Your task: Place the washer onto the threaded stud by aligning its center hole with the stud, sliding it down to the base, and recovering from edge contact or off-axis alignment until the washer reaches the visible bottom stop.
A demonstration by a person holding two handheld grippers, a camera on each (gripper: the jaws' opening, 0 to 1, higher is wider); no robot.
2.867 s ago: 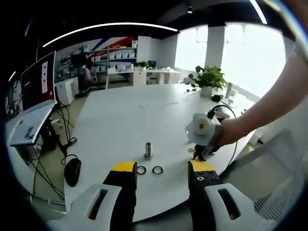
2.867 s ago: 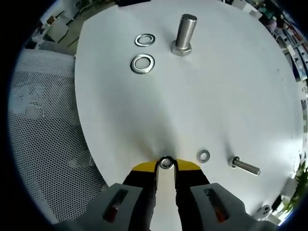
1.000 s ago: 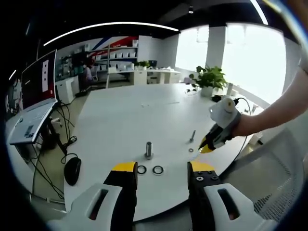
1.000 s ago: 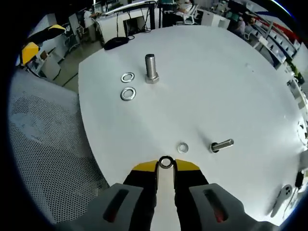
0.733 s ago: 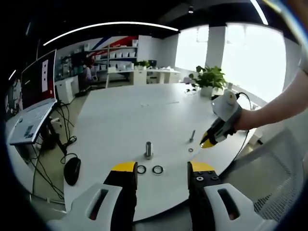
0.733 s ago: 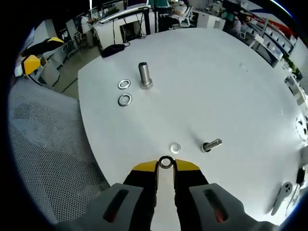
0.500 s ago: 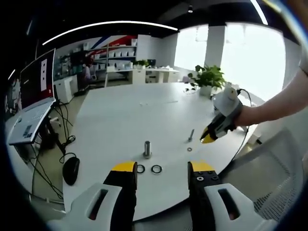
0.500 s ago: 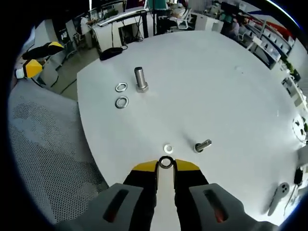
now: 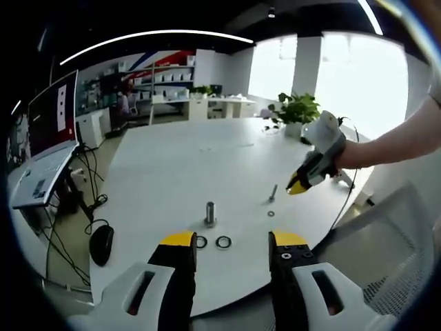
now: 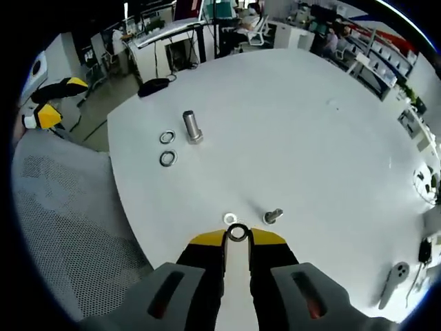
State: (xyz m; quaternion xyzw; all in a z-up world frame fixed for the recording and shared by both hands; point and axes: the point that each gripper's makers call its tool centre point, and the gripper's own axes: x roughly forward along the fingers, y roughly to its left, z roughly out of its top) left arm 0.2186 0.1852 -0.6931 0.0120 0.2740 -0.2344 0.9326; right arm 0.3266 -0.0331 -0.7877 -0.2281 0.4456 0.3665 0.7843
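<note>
An upright threaded stud [image 9: 210, 214] stands on the white round table [image 9: 179, 172], with two large washers [image 9: 223, 242] lying just in front of it. My left gripper [image 9: 233, 241] hovers open near the table's front edge, nothing between its fingers. My right gripper [image 9: 298, 186], held by a hand, comes in from the right above the table. In the right gripper view my right gripper [image 10: 238, 234] is shut on a small washer [image 10: 238, 232], high above the table. The stud [image 10: 191, 127] lies far ahead to the left, its two large washers [image 10: 167, 158] beside it.
A small loose washer [image 10: 229, 218] and a bolt on its side [image 10: 273, 216] lie just below the held washer. A mesh chair [image 10: 69, 227] stands by the table edge. A black mouse [image 10: 153, 84], a potted plant [image 9: 298, 114] and a laptop [image 9: 41, 179] lie around.
My right gripper has risen and drawn back with the washer held; the table looks smaller in its view. The left gripper has stayed put.
</note>
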